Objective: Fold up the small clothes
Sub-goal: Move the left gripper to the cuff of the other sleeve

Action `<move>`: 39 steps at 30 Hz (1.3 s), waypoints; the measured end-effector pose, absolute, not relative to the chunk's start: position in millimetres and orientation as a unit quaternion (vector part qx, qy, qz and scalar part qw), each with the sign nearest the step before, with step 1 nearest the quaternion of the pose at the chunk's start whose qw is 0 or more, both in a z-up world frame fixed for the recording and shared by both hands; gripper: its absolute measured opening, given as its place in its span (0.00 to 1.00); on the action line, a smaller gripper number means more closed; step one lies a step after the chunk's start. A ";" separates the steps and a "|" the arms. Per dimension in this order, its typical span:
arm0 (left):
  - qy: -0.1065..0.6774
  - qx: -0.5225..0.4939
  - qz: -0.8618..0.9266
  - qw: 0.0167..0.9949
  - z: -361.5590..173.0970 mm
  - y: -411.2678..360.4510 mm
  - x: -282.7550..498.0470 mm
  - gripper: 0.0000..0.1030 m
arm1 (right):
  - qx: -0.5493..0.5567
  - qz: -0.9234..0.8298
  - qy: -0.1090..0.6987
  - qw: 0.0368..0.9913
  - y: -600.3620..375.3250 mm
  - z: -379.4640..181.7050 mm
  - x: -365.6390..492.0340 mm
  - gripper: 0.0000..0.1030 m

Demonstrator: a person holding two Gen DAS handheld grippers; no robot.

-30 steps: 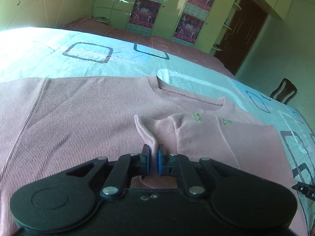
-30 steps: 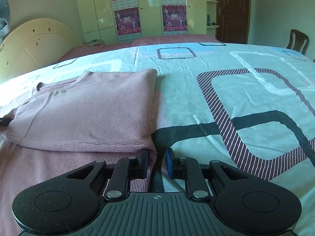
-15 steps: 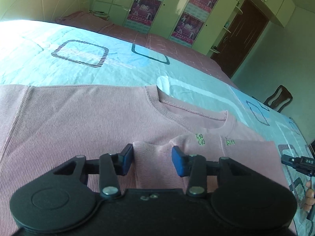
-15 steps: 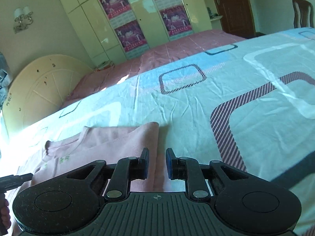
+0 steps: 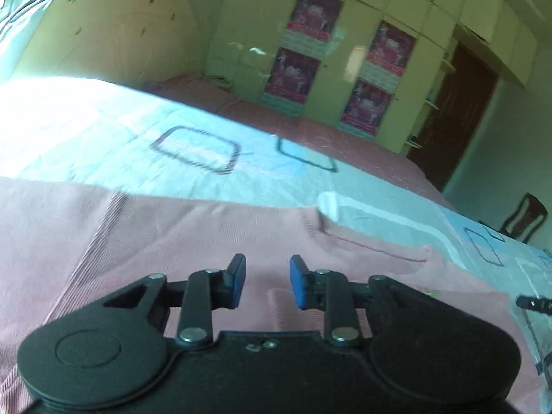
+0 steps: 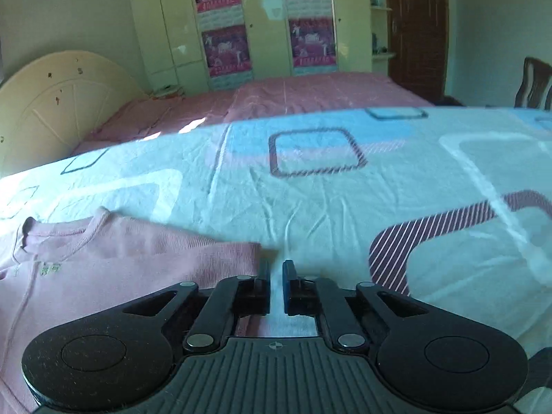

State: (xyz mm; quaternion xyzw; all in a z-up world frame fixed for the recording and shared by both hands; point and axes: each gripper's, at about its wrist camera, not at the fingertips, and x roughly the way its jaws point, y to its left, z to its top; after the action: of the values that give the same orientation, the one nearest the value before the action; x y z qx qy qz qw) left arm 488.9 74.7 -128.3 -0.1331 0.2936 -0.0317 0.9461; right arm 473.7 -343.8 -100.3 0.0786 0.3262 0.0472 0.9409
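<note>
My left gripper [image 5: 265,281] hangs spread and empty over the pink sweater [image 5: 193,241]. My right gripper [image 6: 276,284] is opening on a narrow gap, nothing in it, beside the sweater's folded right edge on the bedspread [image 6: 345,207]. For the next fold I'd pinch both layers squarely at matching edges and lift evenly.

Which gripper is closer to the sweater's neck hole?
Left, probably. The left gripper hangs open over the pink sweater, just short of the neck hole. The right gripper is opening beside the sweater's folded edge, farther away.
</note>
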 end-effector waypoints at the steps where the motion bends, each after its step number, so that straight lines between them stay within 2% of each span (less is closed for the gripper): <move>1: 0.299 -0.111 -0.061 0.946 -123.4 55.6 488.5 0.37 | 0.072 0.066 0.320 0.942 -333.9 -97.4 471.9 0.48; 2: 0.304 -0.084 -0.086 0.945 -121.4 35.3 489.0 0.49 | 0.066 0.084 0.318 0.942 -322.4 -96.3 471.9 0.62; 3: 0.307 -0.054 -0.107 0.944 -121.0 12.7 490.1 0.59 | 0.058 0.106 0.317 0.941 -307.2 -95.9 473.3 0.62; 4: 0.312 -0.030 -0.125 0.941 -122.8 -7.3 492.1 0.60 | 0.051 0.123 0.319 0.938 -293.7 -96.7 474.7 0.62; 7: 0.340 0.008 -0.138 0.930 -137.0 -40.1 501.3 0.60 | 0.009 0.154 0.333 0.930 -264.4 -103.9 477.0 0.58; 8: 0.350 0.008 -0.127 0.928 -140.8 -38.2 503.7 0.58 | -0.011 0.138 0.343 0.929 -263.5 -108.9 478.8 0.48; 9: 0.354 0.002 -0.115 0.928 -142.5 -31.1 503.6 0.55 | -0.015 0.106 0.357 0.928 -273.6 -115.4 480.1 0.45; 11: 0.347 -0.025 -0.109 0.931 -142.3 -5.6 494.3 0.47 | 0.004 0.060 0.363 0.930 -301.5 -116.2 476.4 0.45; 13: 0.343 -0.038 -0.088 0.934 -138.8 14.1 478.4 0.47 | 0.016 0.052 0.362 0.930 -321.6 -109.8 464.8 0.45; 17: 0.341 0.007 -0.075 0.937 -147.7 15.0 454.7 0.50 | 0.030 0.089 0.337 0.937 -318.3 -101.9 431.7 0.45; 18: 0.338 0.016 -0.070 0.939 -147.6 13.0 451.6 0.51 | 0.016 0.100 0.360 0.928 -308.4 -110.2 426.7 0.45; 19: 0.341 0.026 -0.053 0.938 -141.6 9.8 451.6 0.50 | 0.003 0.101 0.386 0.917 -301.7 -121.7 425.9 0.45; 20: 0.337 0.031 -0.044 0.940 -134.9 6.3 449.4 0.46 | 0.001 0.095 0.369 0.925 -299.6 -121.3 419.7 0.45; 22: 0.306 0.034 -0.050 0.950 -117.5 -0.7 435.6 0.50 | 0.006 0.095 0.359 0.928 -296.5 -110.7 413.3 0.45; 25: 0.367 0.057 -0.034 0.928 -133.3 -10.2 438.1 0.50 | 0.014 0.120 0.340 0.933 -290.6 -103.0 397.5 0.45; 27: 0.361 0.058 -0.029 0.930 -141.6 -8.9 433.6 0.53 | -0.025 0.139 0.377 0.916 -277.3 -117.0 395.2 0.45; 28: 0.361 0.056 -0.016 0.931 -136.1 -9.3 430.9 0.52 | -0.038 0.140 0.367 0.919 -274.8 -115.5 391.7 0.45; 31: 0.334 0.036 0.022 0.942 -121.9 -2.0 415.5 0.51 | 0.001 0.151 0.358 0.921 -285.0 -102.2 385.8 0.45; 33: 0.375 0.015 0.022 0.927 -132.5 7.9 420.7 0.54 | 0.014 0.154 0.373 0.915 -289.0 -104.6 386.3 0.45; 34: 0.377 -0.019 0.021 0.926 -130.9 18.1 420.7 0.55 | 0.008 0.151 0.397 0.905 -288.4 -111.6 390.6 0.45; 37: 0.377 -0.045 0.043 0.924 -118.1 37.9 415.8 0.54 | 0.013 0.141 0.388 0.911 -287.6 -101.9 387.4 0.45; 38: 0.364 -0.045 0.055 0.929 -114.0 46.8 408.2 0.59 | 0.026 0.140 0.378 0.915 -288.9 -95.3 383.8 0.45; 39: 0.352 -0.050 0.073 0.932 -110.4 60.9 398.8 0.71 | 0.033 0.137 0.369 0.918 -289.2 -89.3 379.9 0.45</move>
State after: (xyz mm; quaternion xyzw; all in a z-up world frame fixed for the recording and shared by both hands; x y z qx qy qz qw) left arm 398.8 60.9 -110.4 -0.0502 0.3524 0.0730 0.9317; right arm 379.9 -289.2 -89.3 0.0331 0.3694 0.1373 0.9185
